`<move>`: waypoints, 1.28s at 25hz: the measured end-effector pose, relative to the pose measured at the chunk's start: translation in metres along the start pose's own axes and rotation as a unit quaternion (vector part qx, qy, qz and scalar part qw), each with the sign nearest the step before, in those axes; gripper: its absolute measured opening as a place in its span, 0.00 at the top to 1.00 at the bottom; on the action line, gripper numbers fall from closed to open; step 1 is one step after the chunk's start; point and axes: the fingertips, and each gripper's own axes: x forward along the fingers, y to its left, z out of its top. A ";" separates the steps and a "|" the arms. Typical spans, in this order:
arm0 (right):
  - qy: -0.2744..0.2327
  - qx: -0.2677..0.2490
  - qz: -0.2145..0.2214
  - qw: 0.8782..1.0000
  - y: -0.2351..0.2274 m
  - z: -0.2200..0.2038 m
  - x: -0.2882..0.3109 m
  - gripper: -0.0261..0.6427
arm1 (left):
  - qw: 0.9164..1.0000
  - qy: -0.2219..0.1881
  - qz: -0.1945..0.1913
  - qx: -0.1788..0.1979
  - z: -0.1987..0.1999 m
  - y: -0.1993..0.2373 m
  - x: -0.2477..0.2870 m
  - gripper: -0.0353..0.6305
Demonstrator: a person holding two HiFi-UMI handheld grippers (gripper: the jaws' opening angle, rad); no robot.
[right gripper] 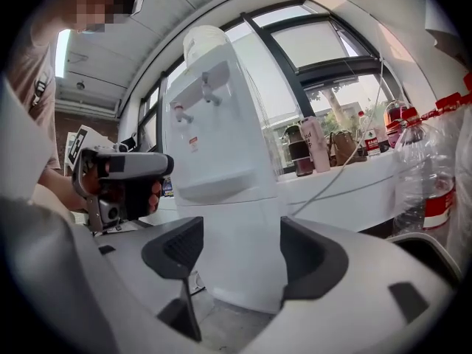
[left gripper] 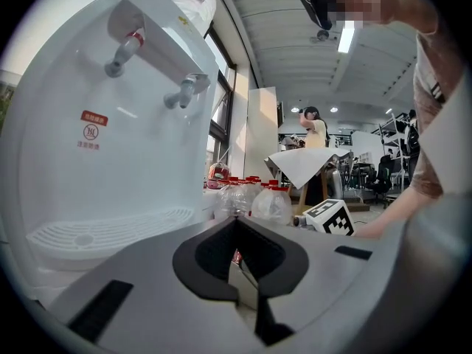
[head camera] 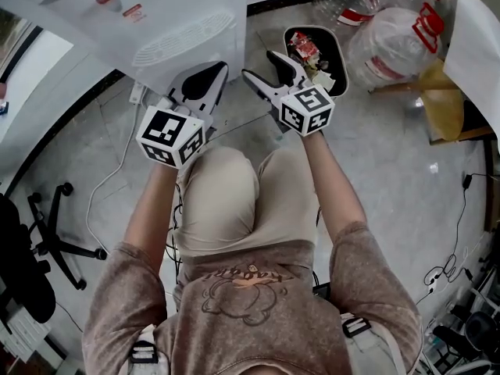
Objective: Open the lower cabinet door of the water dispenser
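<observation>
- The water dispenser (head camera: 181,23) stands on the floor (head camera: 391,162) right in front of the crouching person. In the head view its drip tray (head camera: 184,44) sits just ahead of both tools.
- The lower cabinet door (right gripper: 240,234) is the plain white panel under the tray. It appears in the right gripper view only, and looks closed. No handle or door edge can be made out there.
- The right tool (head camera: 267,69) has its jaws standing wide apart with nothing gripped. In its own view the dispenser's lower body fills the gap between them, but from a little way off, with no contact.
- The left tool (head camera: 209,75) has its jaws together and empty. It is held level just beside the tray and faces the upper front and the taps, not the door.
- Clear bottles (head camera: 391,45) and a small bin (head camera: 316,53) of litter lie to the right, apart from both tools.
- As I judge it, this is the approach step: the door has not yet been touched.
- The next move probably falls to the right tool. It needs to go forward and low to the door's free edge or pull, then close there.
- After that comes a pull outward in an arc about the hinge. Which side swings is not evident.
</observation>
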 end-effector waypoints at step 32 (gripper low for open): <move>0.059 -0.014 0.054 0.997 -0.051 -0.042 0.115 0.45 | 1.000 0.023 0.008 -0.016 -0.026 0.036 0.009 0.92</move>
